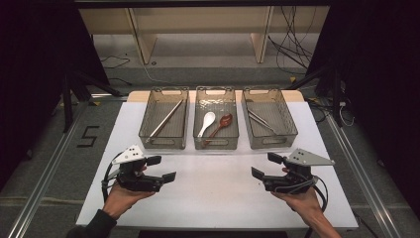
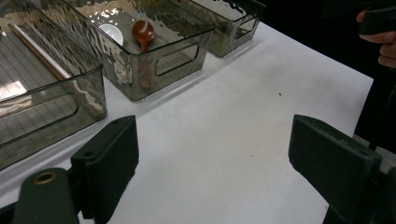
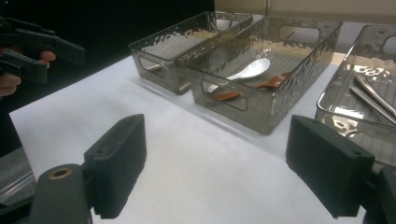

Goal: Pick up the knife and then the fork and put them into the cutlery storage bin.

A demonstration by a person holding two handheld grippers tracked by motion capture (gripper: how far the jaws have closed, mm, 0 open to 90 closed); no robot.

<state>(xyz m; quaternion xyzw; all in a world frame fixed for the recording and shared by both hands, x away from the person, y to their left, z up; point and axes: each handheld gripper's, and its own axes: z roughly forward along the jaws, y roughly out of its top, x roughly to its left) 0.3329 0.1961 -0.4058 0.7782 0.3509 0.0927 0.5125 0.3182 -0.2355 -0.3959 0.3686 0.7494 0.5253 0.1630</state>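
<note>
Left gripper sits lower left of the high view, held in a hand, jaws spread wide with nothing between them. Right gripper sits lower right, also released and empty, held in the other hand. Both hover over the bare near part of the white table, well apart from each other.

Three clear bins stand in a row across the upper centre of the high view, just beside one another. Left bin holds a pair of chopsticks lying diagonally. Middle bin holds a white spoon and a brown spoon side by side; whether they touch cannot be told. Right bin holds metal utensils, type unclear.

The bin walls stand between the jaws and every utensil. The table between grippers and bins is open. In the left gripper view the brown spoon's bowl shows at upper left; in the right gripper view both spoons show at upper centre.

Cables lie on the floor beyond the table.
</note>
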